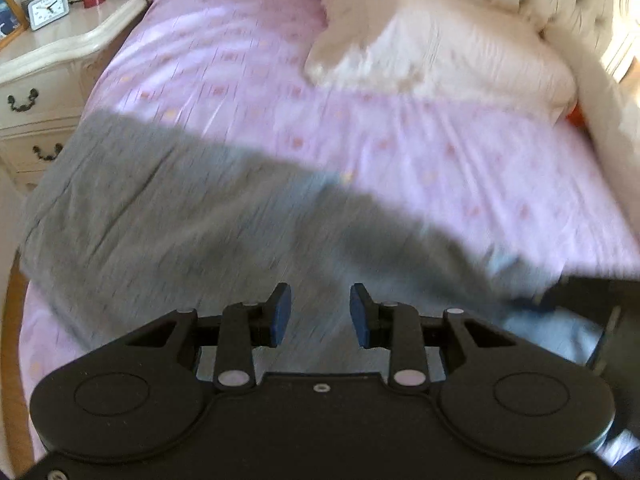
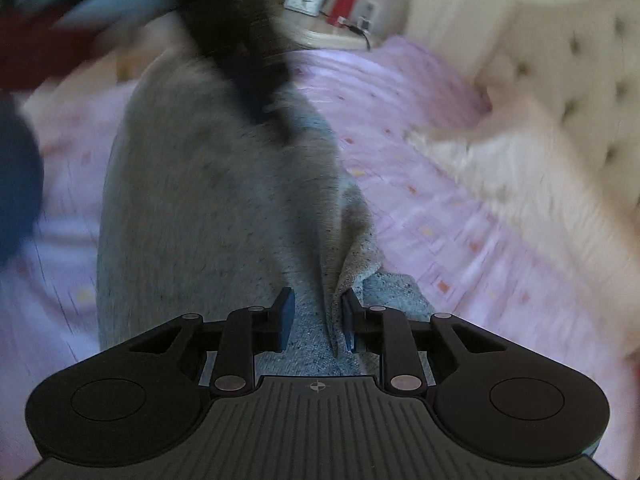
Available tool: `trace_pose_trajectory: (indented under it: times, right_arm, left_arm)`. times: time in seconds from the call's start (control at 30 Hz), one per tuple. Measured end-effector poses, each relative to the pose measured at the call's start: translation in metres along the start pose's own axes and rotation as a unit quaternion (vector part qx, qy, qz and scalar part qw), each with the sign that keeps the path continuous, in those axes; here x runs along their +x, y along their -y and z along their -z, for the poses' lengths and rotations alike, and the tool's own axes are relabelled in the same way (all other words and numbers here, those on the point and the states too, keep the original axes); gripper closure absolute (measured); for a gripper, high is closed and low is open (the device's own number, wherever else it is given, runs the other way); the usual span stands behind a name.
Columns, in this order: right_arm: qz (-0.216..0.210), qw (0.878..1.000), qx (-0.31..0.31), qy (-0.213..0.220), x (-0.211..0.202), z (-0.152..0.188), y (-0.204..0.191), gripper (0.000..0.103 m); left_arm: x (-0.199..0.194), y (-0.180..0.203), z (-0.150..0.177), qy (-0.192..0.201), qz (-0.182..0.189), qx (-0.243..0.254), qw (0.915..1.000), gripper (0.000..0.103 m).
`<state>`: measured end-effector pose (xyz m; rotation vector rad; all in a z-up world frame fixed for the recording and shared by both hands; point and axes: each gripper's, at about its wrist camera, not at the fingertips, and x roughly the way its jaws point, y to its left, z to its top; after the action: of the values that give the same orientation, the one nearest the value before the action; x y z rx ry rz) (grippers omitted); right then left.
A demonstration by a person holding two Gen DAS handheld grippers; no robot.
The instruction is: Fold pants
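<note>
— Two views to go through; what do we have from the left wrist?
— We see the left gripper (image 1: 320, 314) with its jaws parted and nothing between them, hovering over the grey pants (image 1: 192, 216). The pants lie across the pink bedspread (image 1: 248, 72) from nine o'clock to four o'clock. A white pillow (image 1: 440, 48) sits at one o'clock, a nightstand (image 1: 52, 60) with a clock (image 1: 47, 10) at ten.
— And from the right wrist?
— We see the right gripper (image 2: 318, 320) with its jaws spread. A raised fold of the pants (image 2: 208, 184) stands between them, against the pad (image 2: 350, 324) at three o'clock; we cannot tell whether it is pinched. The other gripper blurs in at twelve.
</note>
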<state>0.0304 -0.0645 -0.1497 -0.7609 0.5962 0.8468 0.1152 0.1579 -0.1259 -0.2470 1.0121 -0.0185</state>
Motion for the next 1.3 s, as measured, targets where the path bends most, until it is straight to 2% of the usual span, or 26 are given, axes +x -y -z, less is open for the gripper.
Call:
trace_pose_trajectory:
  times: [0.17, 0.27, 0.37, 0.5, 0.57, 0.63, 0.7, 0.83, 1.0, 1.07, 1.1, 1.13, 1.17, 1.23, 1.3]
  right_arm:
    - [0.042, 0.995, -0.089, 0.015, -0.001, 0.007, -0.027, 0.079]
    - [0.049, 0.993, -0.103, 0.022, -0.002, 0.011, -0.030, 0.079]
    - [0.029, 0.998, -0.060, 0.020, -0.002, 0.009, -0.015, 0.079]
    - [-0.027, 0.997, 0.067, 0.017, -0.004, 0.003, 0.022, 0.078]
    - [-0.074, 0.984, 0.161, 0.009, -0.003, 0.002, 0.049, 0.074]
    - [-0.123, 0.964, 0.237, -0.010, 0.002, 0.003, 0.070, 0.071]
    - [-0.160, 0.943, 0.290, -0.026, 0.014, 0.003, 0.090, 0.071]
    - [-0.219, 0.906, 0.363, -0.014, 0.033, -0.001, 0.114, 0.071]
    - [-0.221, 0.870, 0.440, 0.020, 0.046, -0.001, 0.132, 0.068]
    - [-0.193, 0.859, 0.472, 0.053, 0.043, 0.006, 0.139, 0.068]
    - [-0.188, 0.850, 0.487, 0.069, 0.041, 0.010, 0.143, 0.068]
    - [-0.195, 0.845, 0.493, 0.066, 0.043, 0.012, 0.143, 0.068]
    - [-0.207, 0.846, 0.488, 0.050, 0.045, 0.012, 0.141, 0.068]
    - [-0.232, 0.865, 0.444, 0.016, 0.047, 0.009, 0.129, 0.068]
    - [-0.252, 0.877, 0.409, 0.009, 0.042, 0.007, 0.117, 0.068]
  left_arm:
    - [0.012, 0.016, -0.045, 0.026, 0.012, -0.008, 0.9996, 0.060]
    - [0.032, 0.017, -0.060, 0.006, 0.004, -0.020, 0.9998, 0.060]
    - [0.050, 0.010, -0.049, -0.039, -0.026, -0.024, 0.9986, 0.059]
    - [0.045, -0.009, -0.015, -0.052, -0.019, -0.033, 0.9979, 0.057]
    - [0.038, -0.017, 0.003, -0.047, -0.004, -0.033, 0.9983, 0.057]
    - [0.033, -0.017, 0.008, -0.042, -0.002, -0.024, 0.9988, 0.057]
    - [0.035, -0.016, 0.005, -0.049, -0.005, -0.025, 0.9984, 0.057]
    - [0.035, -0.009, 0.008, -0.043, -0.014, -0.007, 0.9989, 0.057]
    - [0.036, -0.006, 0.008, -0.042, -0.010, -0.002, 0.9991, 0.052]
    - [0.035, -0.007, 0.008, -0.041, -0.006, -0.005, 0.9991, 0.052]
    - [0.035, -0.008, 0.008, -0.041, -0.004, -0.009, 0.9991, 0.052]
    - [0.035, -0.009, 0.007, -0.040, -0.001, -0.014, 0.9991, 0.052]
    - [0.035, -0.010, 0.007, -0.040, 0.002, -0.017, 0.9990, 0.052]
    - [0.035, -0.015, 0.007, -0.039, 0.011, -0.029, 0.9987, 0.052]
    - [0.034, -0.020, 0.007, -0.039, 0.021, -0.044, 0.9981, 0.052]
